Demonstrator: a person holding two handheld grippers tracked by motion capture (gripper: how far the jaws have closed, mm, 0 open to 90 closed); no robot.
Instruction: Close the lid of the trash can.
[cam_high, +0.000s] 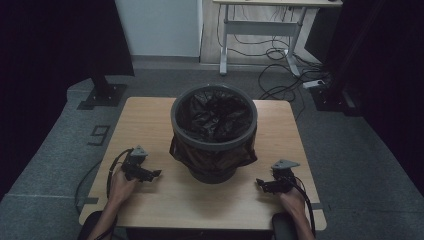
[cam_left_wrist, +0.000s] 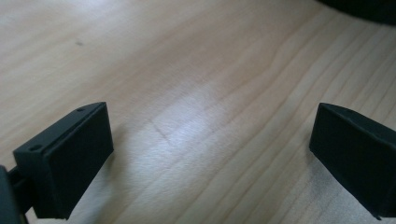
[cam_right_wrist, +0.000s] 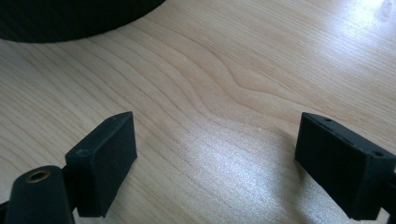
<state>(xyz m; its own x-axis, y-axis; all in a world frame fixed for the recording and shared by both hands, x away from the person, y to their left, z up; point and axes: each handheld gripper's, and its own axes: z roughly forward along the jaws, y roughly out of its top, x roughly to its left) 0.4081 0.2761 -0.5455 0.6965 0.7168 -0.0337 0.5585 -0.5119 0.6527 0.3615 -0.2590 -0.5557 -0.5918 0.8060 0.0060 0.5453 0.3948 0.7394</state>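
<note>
Tongs on both sides stand spread wide with nothing between their jaws. The left tongs (cam_high: 150, 174) sit low over the wooden desk (cam_high: 150, 120), to the left of a grey bin (cam_high: 214, 131); the right tongs (cam_high: 264, 185) sit likewise to its right, both near it but apart. A black bag (cam_high: 215, 115), apparently crumpled, lines the bin, which stands mid-desk.

A grey trash bin (cam_high: 214, 134) lined with a black bag (cam_high: 215, 116) stands in the middle of my wooden table (cam_high: 150, 117). My left tongs (cam_high: 156, 174) sit low over the table to the bin's left and my right tongs (cam_high: 260, 184) to its right, both pointing inward, apart from it.
</note>
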